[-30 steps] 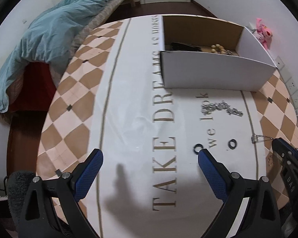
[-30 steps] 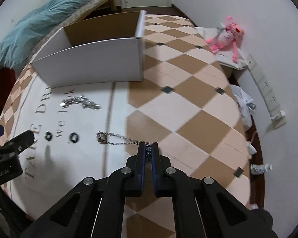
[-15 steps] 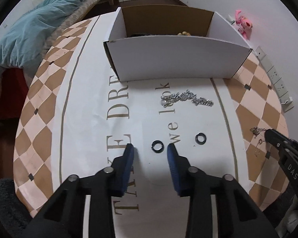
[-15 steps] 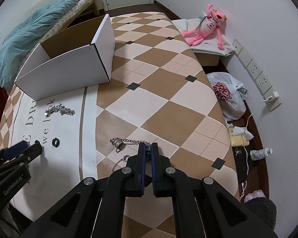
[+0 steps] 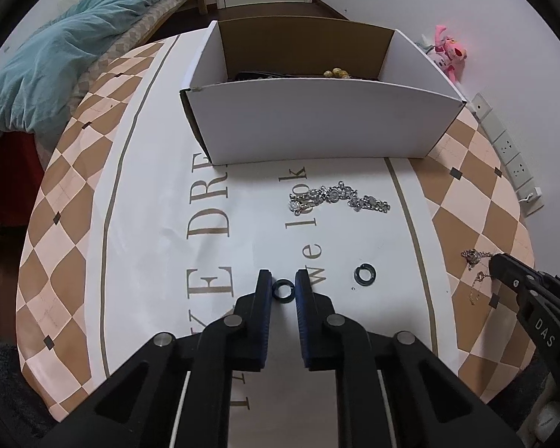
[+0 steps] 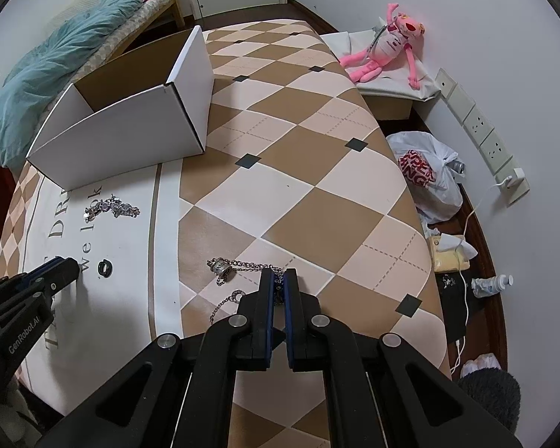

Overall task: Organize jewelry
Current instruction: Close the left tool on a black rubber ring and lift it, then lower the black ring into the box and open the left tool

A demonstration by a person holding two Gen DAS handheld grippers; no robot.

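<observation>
My left gripper (image 5: 283,289) is closed around a small black ring (image 5: 283,290) on the white printed part of the tablecloth. A second black ring (image 5: 365,273) lies to its right and also shows in the right wrist view (image 6: 104,267). A silver bracelet (image 5: 337,198) lies in front of the white cardboard box (image 5: 317,123), which holds dark and gold jewelry. My right gripper (image 6: 278,280) is shut on a silver chain necklace (image 6: 242,267) with a barrel charm, lying on the checkered cloth. The right gripper also shows in the left wrist view (image 5: 503,261).
The round table has a checkered cloth (image 6: 298,171) with its edge close on the right. A bed with a teal blanket (image 5: 56,59) lies far left. A pink plush toy (image 6: 388,44), a plastic bag (image 6: 425,175) and wall sockets (image 6: 481,127) sit right of the table.
My left gripper swung right to the box front and narrowed from wide open to closed around the near black ring. My right gripper stayed shut on the chain, which bunched up as it shifted.
</observation>
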